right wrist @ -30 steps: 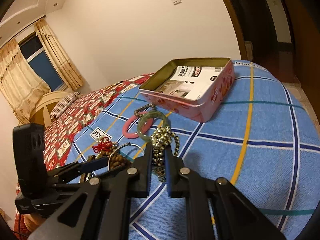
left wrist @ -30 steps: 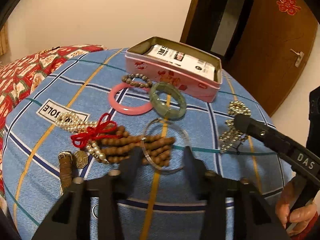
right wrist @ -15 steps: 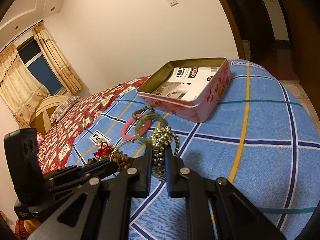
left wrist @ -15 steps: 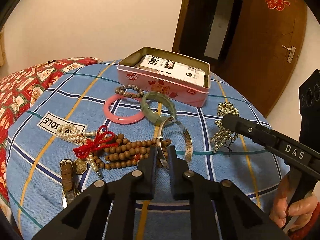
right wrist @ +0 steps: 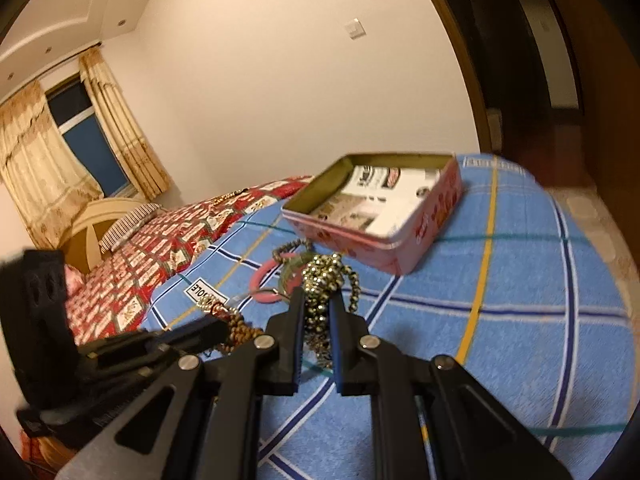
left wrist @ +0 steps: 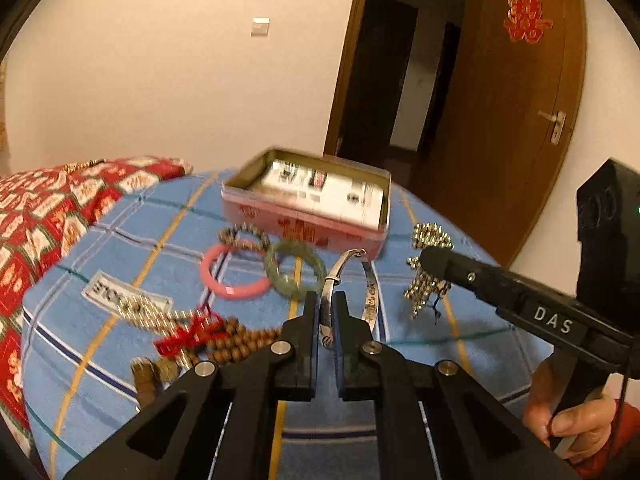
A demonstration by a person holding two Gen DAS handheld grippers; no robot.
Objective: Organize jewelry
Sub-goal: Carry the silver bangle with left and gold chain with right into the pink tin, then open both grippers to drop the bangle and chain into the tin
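Note:
My left gripper (left wrist: pixel 326 300) is shut on a silver bangle (left wrist: pixel 370 286) and holds it lifted above the blue plaid cloth (left wrist: pixel 120 360). My right gripper (right wrist: pixel 316 300) is shut on a gold bead chain (right wrist: pixel 326 276), also lifted; the chain shows in the left wrist view (left wrist: pixel 428 272). An open pink tin (left wrist: pixel 308 204) with papers inside stands beyond; it also shows in the right wrist view (right wrist: pixel 384 212). On the cloth lie a pink bangle (left wrist: pixel 232 272), a green jade bangle (left wrist: pixel 296 270), a dark bead bracelet (left wrist: pixel 244 236), brown wooden beads (left wrist: pixel 240 344) with a red knot, and pearls (left wrist: pixel 148 314).
A red patterned bedspread (left wrist: pixel 40 208) lies to the left. A wooden door (left wrist: pixel 520 120) stands open at the right rear. A headboard and curtains (right wrist: pixel 48 152) are far left in the right wrist view. The cloth's right edge drops off near the door.
My left gripper closed on the silver bangle and lifted it off the wooden beads. My right gripper raised the gold bead chain. Both moved up and toward the tin.

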